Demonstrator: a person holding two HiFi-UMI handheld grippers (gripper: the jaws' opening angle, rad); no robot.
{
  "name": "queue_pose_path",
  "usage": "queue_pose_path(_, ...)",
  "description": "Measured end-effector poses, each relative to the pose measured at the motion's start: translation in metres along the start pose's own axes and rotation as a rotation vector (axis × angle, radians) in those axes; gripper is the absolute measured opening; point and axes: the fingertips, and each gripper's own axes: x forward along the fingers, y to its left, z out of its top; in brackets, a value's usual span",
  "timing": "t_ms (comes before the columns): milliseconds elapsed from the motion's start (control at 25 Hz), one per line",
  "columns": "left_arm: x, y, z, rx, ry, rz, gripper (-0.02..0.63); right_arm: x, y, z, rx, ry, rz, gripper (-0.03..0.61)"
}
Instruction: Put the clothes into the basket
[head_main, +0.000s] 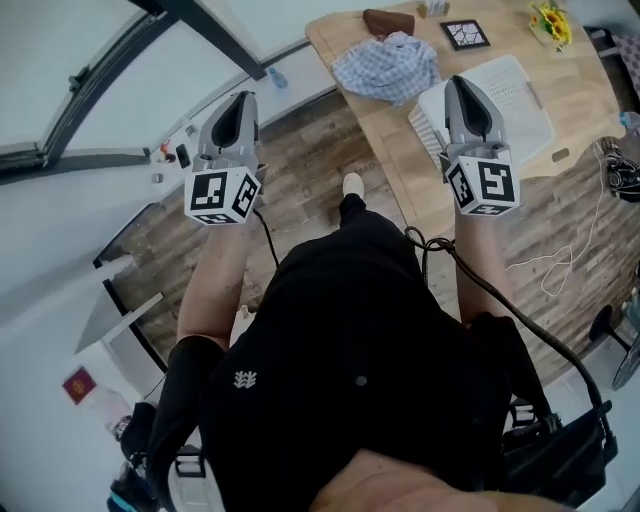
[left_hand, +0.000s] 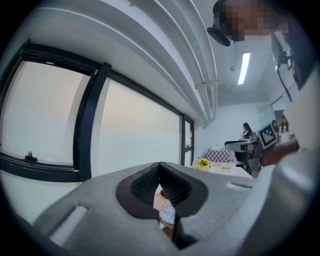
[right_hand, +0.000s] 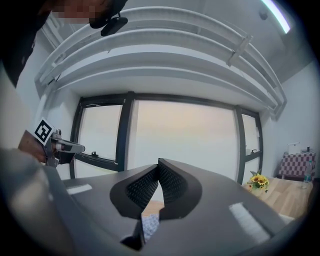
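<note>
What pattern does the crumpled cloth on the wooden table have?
Small blue-and-white checks; the cloth shows best in the head view.

My right tool (head_main: 463, 92) covers part of the white basket (head_main: 515, 95); the surface (head_main: 588, 108) runs off my head view's top edge.

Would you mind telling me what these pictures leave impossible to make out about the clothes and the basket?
Basket: head view, right gripper covers its left part; inside unclear.
Checked cloth: both gripper views show only a sliver below shut jaws.
Brown item behind the cloth: head view, too small to identify.
</note>
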Motion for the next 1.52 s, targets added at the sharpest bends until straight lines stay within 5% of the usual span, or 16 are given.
queue_pose_path(560,0.166,-0.033,0.005,0.027,0.043,-0.228,0.0,0.033,-0.095,-0.012,0.034,0.025,-0.171,-0.002)
queue_pose_path(1080,0.282,-0.093,-0.006,0.053,0.072,-0.622,0.001,-0.005,-0.148,-0.011,0.03,0.063,-0.552,-0.002)
queue_pose_path(1520,0.324,-0.131,-0.06,0.077,0.161,-0.973,0.002,-0.052,-0.123,-0.015,0.022,0.142,-0.909,0.0)
